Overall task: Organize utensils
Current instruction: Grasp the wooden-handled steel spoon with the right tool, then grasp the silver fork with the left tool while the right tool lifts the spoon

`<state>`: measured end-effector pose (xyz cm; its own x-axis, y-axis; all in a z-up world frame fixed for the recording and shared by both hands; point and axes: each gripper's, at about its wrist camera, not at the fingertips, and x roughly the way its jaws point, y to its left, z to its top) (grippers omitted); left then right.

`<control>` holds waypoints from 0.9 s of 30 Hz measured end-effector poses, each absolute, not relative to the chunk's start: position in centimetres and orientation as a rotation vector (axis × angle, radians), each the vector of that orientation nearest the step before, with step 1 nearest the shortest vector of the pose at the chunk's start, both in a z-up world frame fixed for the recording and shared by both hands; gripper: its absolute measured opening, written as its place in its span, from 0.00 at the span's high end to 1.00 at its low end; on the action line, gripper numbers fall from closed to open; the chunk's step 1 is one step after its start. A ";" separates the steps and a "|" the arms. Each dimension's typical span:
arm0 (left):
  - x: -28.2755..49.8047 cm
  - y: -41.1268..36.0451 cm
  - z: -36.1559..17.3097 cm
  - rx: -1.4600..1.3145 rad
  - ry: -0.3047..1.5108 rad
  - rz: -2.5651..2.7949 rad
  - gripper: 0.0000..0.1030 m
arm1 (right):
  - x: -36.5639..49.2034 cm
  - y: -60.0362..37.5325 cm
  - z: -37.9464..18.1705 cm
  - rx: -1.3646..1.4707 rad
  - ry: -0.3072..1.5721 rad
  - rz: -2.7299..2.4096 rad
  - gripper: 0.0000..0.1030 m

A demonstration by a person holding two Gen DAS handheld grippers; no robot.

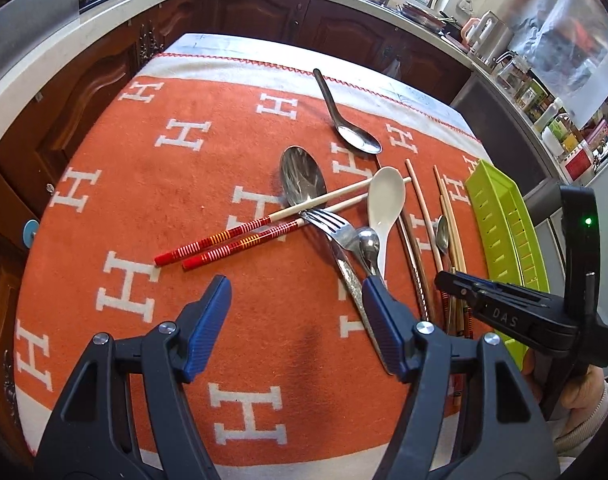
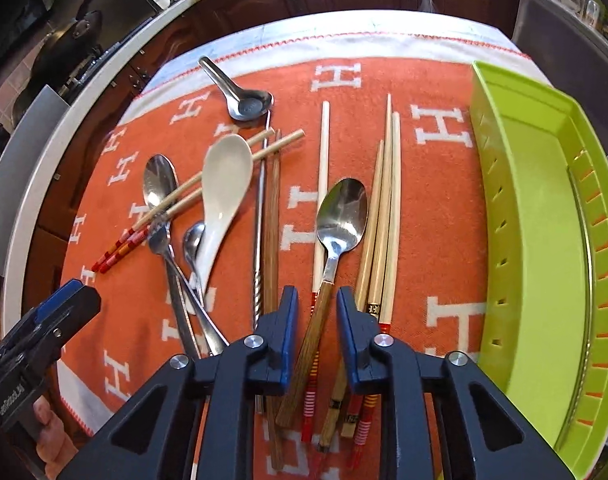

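Spoon (image 2: 336, 236) with the wooden handle lies on the tabletop (image 2: 444, 216), handle running lengthwise between the right gripper (image 2: 314, 312) jaws, bowl pointing ahead of it. Those jaws stand narrow about the handle, not visibly pressing it. Tray (image 2: 532, 208) sits just right. Left gripper (image 1: 293, 304), released, hovers farther off to the left.

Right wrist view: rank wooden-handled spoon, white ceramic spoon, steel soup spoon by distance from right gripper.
1. Wooden-handled spoon: handle between the right gripper jaws.
2. White ceramic spoon: left, mid-cloth.
3. Steel soup spoon: far left, near the cloth's far edge.
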<state>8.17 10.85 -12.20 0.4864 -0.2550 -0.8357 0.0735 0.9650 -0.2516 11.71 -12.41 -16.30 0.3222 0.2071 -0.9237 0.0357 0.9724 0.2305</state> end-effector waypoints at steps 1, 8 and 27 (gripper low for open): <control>8.3 10.8 -12.4 -0.194 1.049 -0.206 0.37 | 11.8 -12.4 -16.3 0.220 1.230 0.105 0.89; 9.9 10.3 -13.6 -0.298 1.089 -0.289 0.37 | 11.3 -13.2 -15.7 0.253 1.195 0.088 0.94; 15.8 7.6 -18.4 -0.520 1.094 -0.280 0.82 | 6.6 -17.1 -11.7 0.351 1.102 0.112 0.94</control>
